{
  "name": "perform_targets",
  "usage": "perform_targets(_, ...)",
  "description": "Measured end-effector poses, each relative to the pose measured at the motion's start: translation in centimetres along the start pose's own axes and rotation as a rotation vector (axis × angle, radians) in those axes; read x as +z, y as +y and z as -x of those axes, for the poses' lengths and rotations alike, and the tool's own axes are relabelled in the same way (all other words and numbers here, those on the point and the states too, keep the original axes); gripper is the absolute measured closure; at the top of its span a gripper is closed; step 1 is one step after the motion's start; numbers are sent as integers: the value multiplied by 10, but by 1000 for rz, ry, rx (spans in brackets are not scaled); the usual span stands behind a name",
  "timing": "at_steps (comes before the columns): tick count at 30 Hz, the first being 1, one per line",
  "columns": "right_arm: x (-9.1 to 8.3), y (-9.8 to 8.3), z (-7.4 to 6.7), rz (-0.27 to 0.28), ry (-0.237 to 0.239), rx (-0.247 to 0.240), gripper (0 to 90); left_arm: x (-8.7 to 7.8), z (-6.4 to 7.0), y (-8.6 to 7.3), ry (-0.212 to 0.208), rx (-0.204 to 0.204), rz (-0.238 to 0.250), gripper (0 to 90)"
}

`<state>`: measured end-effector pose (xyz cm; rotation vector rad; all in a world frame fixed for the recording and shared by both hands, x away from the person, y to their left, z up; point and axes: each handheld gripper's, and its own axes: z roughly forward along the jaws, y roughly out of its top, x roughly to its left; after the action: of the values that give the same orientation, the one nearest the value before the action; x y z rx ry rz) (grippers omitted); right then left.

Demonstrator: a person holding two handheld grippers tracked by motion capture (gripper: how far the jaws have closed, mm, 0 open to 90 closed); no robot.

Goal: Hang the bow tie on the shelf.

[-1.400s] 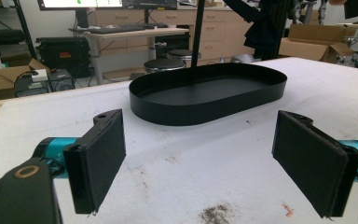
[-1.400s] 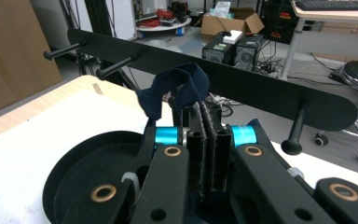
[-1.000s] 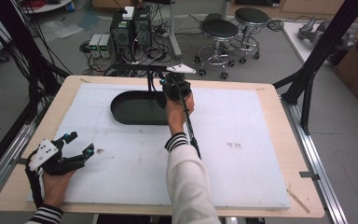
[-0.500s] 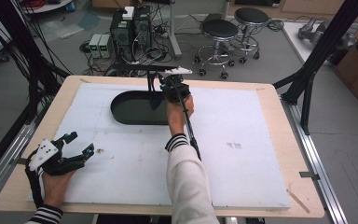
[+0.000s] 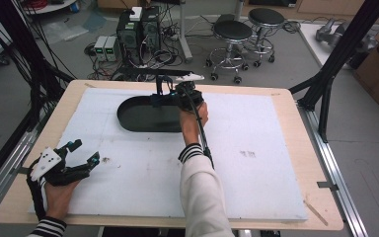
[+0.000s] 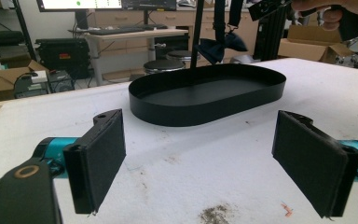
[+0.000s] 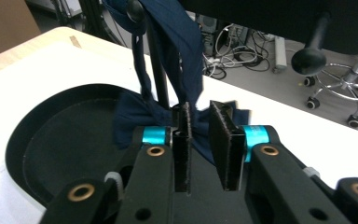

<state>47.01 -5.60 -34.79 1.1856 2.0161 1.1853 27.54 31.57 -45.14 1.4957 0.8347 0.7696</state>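
Nearest me, my left gripper (image 5: 81, 159) rests on the white board (image 5: 276, 148) with its jaws spread wide and nothing between them. Farther off, my right gripper (image 7: 205, 126) hangs over the tray (image 6: 205, 95); its jaws have just been opening to a narrow gap and have released. The bow tie (image 7: 168, 109) hangs just beyond the tips, its band draped on a thin stand (image 7: 156, 65) at the tray's far rim.

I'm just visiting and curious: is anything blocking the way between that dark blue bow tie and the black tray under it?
Nothing visible. The bow tie hangs from a thin black stand right over the black tray, the right gripper beside it, jaws slightly apart.
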Motion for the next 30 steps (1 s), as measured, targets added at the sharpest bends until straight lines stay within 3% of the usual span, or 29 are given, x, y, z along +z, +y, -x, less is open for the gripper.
perform_targets(4,-6,0,-1,12,20,-12,668,0,0,0,0,0,1,176)
perform_targets(8,-18,-3,2,39,59,-37,490,0,0,0,4,-7,-1,176)
perform_targets(13,-39,-11,13,39,144,-71,344,0,0,0,5,-6,-1,176)
perform_targets(20,-90,-38,32,92,218,-96,214,1,0,0,9,-4,-4,176)
perform_targets(25,-134,-69,42,160,253,-114,194,1,0,0,8,3,-7,175)
perform_targets(30,-172,-103,53,225,229,-114,183,1,2,0,10,13,-3,175)
